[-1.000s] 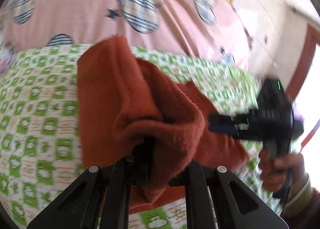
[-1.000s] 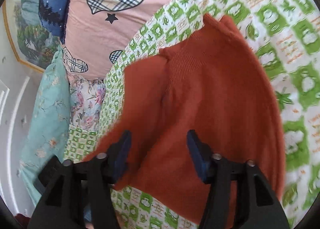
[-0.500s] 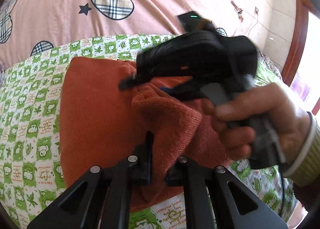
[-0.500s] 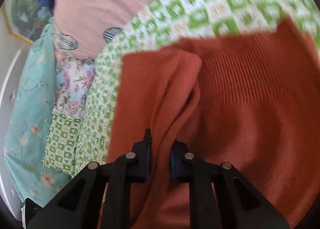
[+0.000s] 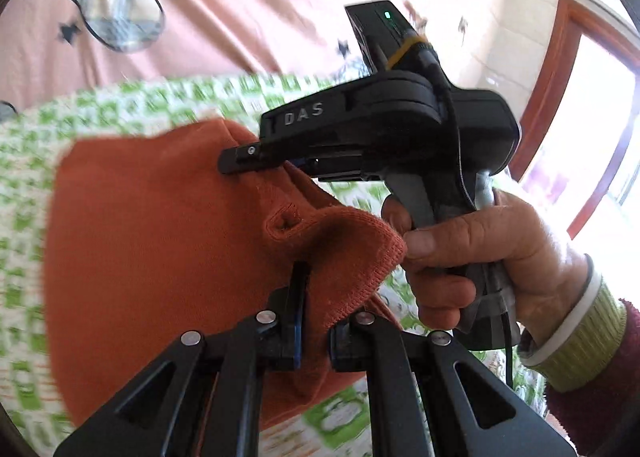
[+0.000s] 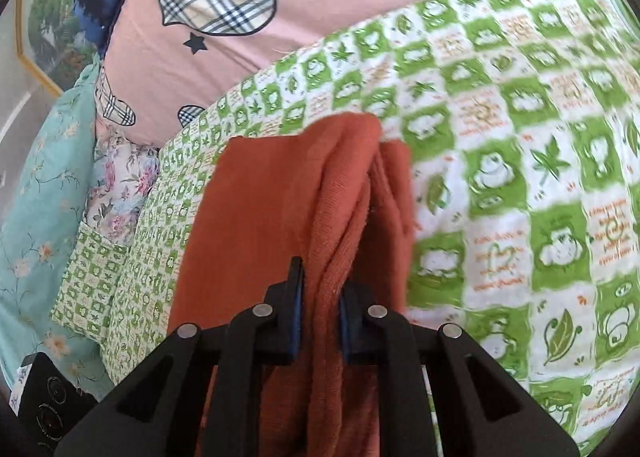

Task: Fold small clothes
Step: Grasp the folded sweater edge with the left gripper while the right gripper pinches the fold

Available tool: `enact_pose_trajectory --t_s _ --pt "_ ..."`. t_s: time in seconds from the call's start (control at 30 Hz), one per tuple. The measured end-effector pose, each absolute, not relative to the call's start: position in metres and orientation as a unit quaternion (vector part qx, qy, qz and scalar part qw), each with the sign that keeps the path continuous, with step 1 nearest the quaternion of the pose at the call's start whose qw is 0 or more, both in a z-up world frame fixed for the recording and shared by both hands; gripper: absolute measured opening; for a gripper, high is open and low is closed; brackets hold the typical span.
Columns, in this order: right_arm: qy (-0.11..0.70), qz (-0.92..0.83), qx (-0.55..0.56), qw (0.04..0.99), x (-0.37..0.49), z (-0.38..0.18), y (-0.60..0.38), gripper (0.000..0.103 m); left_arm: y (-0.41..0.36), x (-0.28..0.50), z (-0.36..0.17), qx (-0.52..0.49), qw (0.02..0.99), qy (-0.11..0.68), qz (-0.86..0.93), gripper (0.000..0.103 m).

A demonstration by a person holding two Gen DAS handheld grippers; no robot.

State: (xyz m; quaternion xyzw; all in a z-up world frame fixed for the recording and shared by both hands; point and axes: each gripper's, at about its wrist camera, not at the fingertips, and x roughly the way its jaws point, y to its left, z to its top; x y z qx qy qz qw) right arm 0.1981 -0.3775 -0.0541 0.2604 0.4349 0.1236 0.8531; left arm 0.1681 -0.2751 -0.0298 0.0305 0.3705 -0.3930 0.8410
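Changed since a second ago: the right gripper (image 6: 318, 321), then spread wide above the flat cloth, has pinched a ridge of it; in the left wrist view it has moved from the far right edge to the middle.

Rust-orange knit garment (image 5: 160, 237): lies on the green-and-white checked sheet (image 6: 500, 185), its near edge gathered and lifted, the rest flat. It was more bunched and raised before; now it spreads wider to the left.

Left gripper (image 5: 314, 325): jaws narrow, clamped on a ribbed hem fold, as before.

Right gripper: jaws narrow, gripping several bunched layers that rise in a pleat ahead of its fingers (image 6: 294, 305).

Person's hand (image 5: 472, 257): wrapped around the right gripper's handle, knuckle touching the hem; a yellow-green cuff (image 5: 576, 337) at the wrist.

Surroundings: pink quilt with plaid hearts (image 6: 216, 5) behind the sheet; pale blue floral pillow (image 6: 36, 185) at far left; wooden door frame (image 5: 552, 89) at right.
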Motion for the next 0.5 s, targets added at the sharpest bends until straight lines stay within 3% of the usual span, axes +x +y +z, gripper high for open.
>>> enact_pose_trajectory --t_s 0.23,0.33,0.4,0.5 --pt "0.449 0.123 0.255 0.847 0.197 -0.071 -0.38 0.019 -0.291 0.17 -0.048 0.051 0.833 0.391 -0.389 0.01" --pt "0.438 0.122 0.28 0.846 0.187 -0.069 -0.386 0.025 -0.284 0.169 -0.053 0.05 0.822 0.408 -0.394 0.018" --pt "0.424 0.108 0.281 0.854 0.177 -0.062 -0.392 0.034 -0.273 0.168 -0.047 0.045 0.816 0.413 -0.402 0.037" --pt "0.409 0.095 0.292 0.86 0.163 -0.054 -0.4 0.045 -0.246 0.157 -0.035 0.037 0.821 0.405 -0.4 0.056"
